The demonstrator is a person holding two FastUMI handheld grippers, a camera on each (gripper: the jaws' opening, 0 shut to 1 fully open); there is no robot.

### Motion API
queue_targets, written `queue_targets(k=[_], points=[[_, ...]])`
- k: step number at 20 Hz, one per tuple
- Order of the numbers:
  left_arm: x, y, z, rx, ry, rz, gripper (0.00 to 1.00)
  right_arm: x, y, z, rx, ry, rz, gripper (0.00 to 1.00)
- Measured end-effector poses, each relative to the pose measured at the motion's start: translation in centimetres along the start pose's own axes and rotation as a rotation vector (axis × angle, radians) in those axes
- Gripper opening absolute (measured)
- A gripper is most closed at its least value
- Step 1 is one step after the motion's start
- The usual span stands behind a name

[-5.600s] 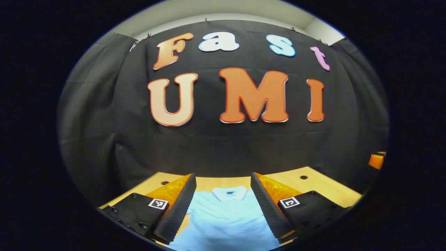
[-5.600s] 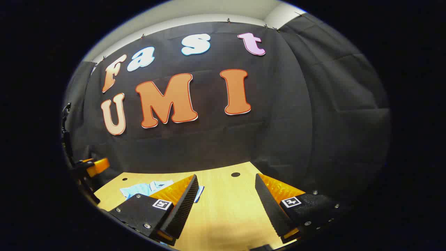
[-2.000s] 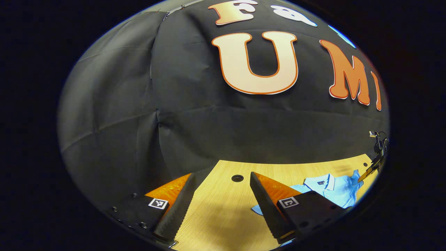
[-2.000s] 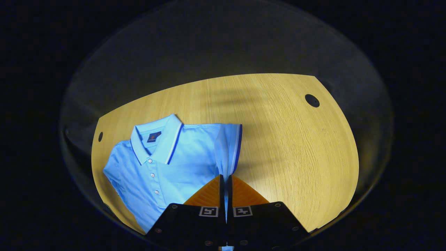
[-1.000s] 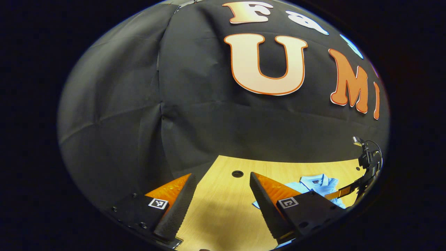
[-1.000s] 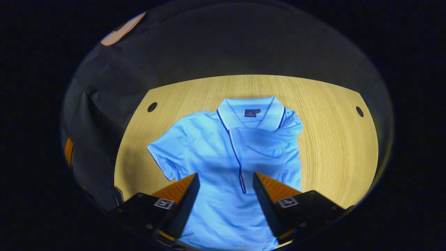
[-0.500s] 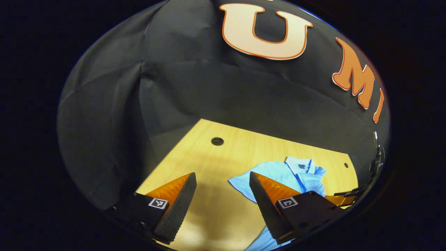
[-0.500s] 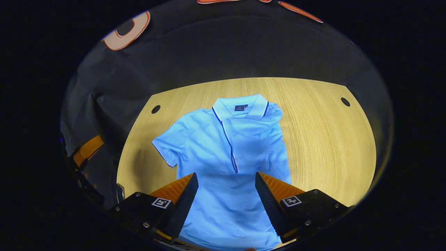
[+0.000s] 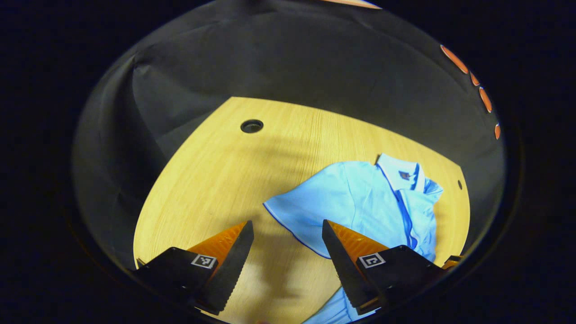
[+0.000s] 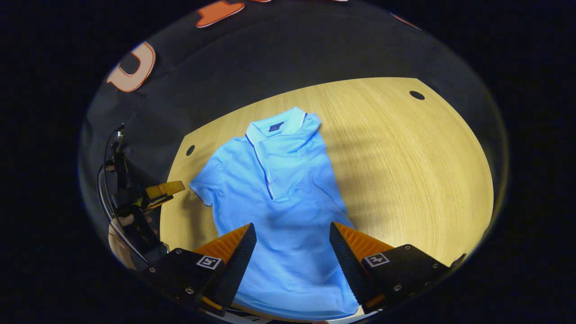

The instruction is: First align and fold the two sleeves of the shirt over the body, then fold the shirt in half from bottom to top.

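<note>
A light blue polo shirt (image 10: 274, 198) lies flat on the wooden table (image 10: 405, 171), collar (image 10: 276, 126) at the far end. One sleeve (image 10: 292, 166) is folded across the chest. The other sleeve (image 9: 294, 216) still spreads out sideways on the table. My left gripper (image 9: 286, 225) is open and hovers just above and beside that spread sleeve, whose edge lies between its fingers. My right gripper (image 10: 291, 227) is open above the shirt's lower body, holding nothing. In the right gripper view, the left gripper (image 10: 164, 190) shows beside the spread sleeve (image 10: 202, 184), held by a hand (image 10: 119, 243).
The table has round holes near its far corners (image 9: 252, 126) (image 10: 416, 95). Black cloth walls close in the table at the back and sides. Bare wood lies to the right of the shirt (image 10: 427, 189) and to the left of the sleeve (image 9: 202, 189).
The right gripper, shut on the sleeve two seconds ago, let it go folded on the chest and drew back over the hem. The left gripper tipped down and closed in on the spread sleeve.
</note>
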State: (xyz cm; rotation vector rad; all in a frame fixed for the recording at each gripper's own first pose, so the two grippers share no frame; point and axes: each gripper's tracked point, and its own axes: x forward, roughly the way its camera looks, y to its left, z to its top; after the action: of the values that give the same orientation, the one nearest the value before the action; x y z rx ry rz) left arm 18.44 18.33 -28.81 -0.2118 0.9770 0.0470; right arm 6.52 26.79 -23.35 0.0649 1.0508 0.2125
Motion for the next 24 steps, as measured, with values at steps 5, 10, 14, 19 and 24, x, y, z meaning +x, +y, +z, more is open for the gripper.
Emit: queue_targets(k=[5,10,14,19,24], points=[[3.0,-0.1,-1.2,-0.009,0.110,0.060,0.98,-0.5,-3.5,-0.4,0.067,0.002,-0.015,0.99],[4.3,-0.2,-1.7,-0.003,0.136,0.104,0.99,-1.3,-5.6,-0.2,0.105,0.012,-0.005,0.99],[4.4,-0.5,-1.9,-0.012,0.149,0.104,0.96,-1.6,-5.4,0.5,0.119,0.000,0.029,0.98],[4.9,-1.6,-1.1,0.005,0.139,0.062,0.28,-0.9,-5.2,0.4,0.111,0.019,0.047,0.99],[4.9,-3.6,-0.8,-0.037,0.105,-0.035,0.04,-1.1,-5.4,0.3,0.108,0.027,0.046,0.99]])
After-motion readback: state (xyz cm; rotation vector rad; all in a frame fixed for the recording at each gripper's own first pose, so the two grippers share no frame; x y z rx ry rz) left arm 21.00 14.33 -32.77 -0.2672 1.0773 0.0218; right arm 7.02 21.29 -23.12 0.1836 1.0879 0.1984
